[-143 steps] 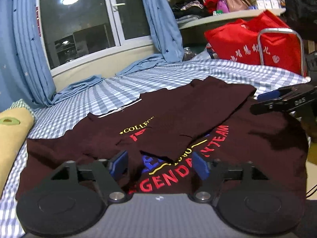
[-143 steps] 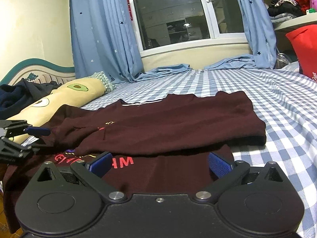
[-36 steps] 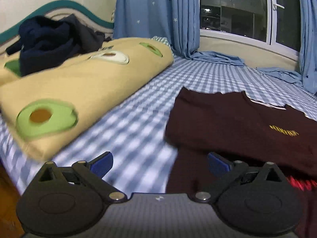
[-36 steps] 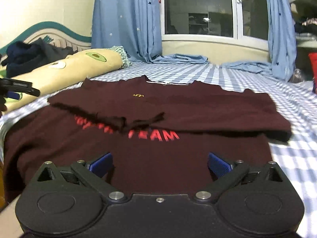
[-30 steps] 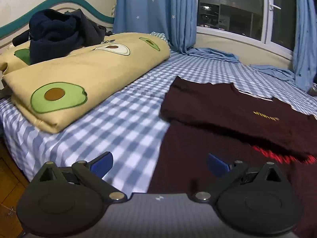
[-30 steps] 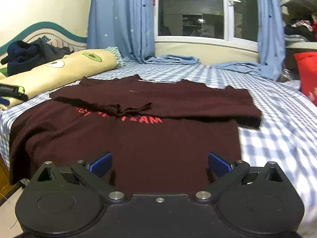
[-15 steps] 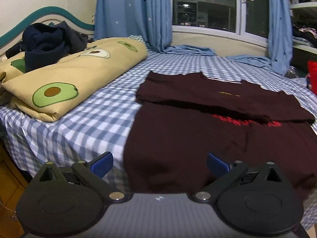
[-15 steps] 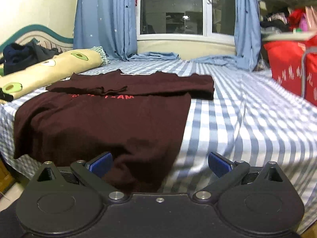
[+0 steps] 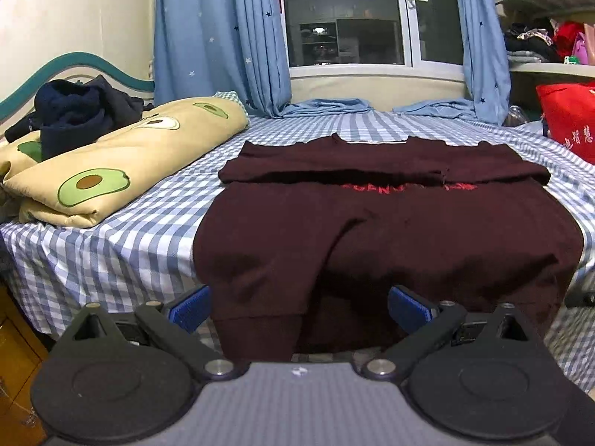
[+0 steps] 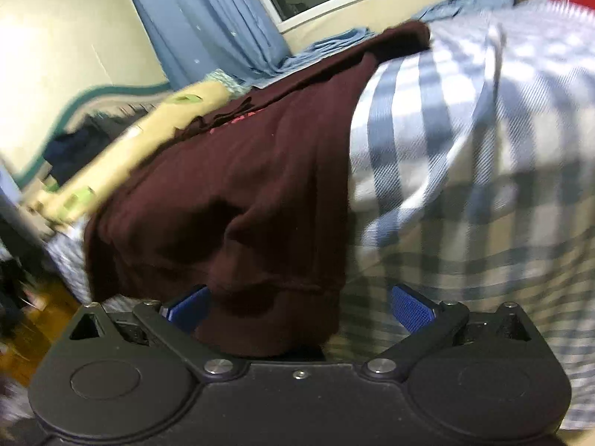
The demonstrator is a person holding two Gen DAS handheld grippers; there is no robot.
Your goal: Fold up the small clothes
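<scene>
- Left gripper (image 9: 297, 306): jaws spread wide, holding nothing. The blue pads (image 9: 189, 306) sit to either side of the hanging hem of the maroon sweatshirt (image 9: 372, 230); whether the left pad brushes the cloth I cannot tell.
- Right gripper (image 10: 299, 306): jaws equally wide and empty. The hem's right corner (image 10: 282, 312) hangs between the pads, close to the left one, with checked sheet behind the right pad. This view is tilted and blurred, so contact cannot be judged.
- The garment lies face up across the bed (image 9: 111, 245), its collar toward the window-side edge. Both sleeves are already folded in across the chest, partly covering the red lettering (image 9: 405, 187). The bottom hem drapes over the near edge of the bed, with the left side of the hem in front of the left gripper.
- Step in hand, as I read it: with the sleeve folds done, both grippers are lining up on the two hem corners for the bottom-to-top fold.
- The next move likely calls for each gripper to ease forward until a hem corner lies between its pads, close on both layers, then lift together and carry the hem toward the collar, keeping the edge level so the sleeves stay in place.
- Farther out: an avocado-print quilt (image 9: 122, 163) lies along the bed's left edge, with dark clothes (image 9: 74, 111) heaped on it.
</scene>
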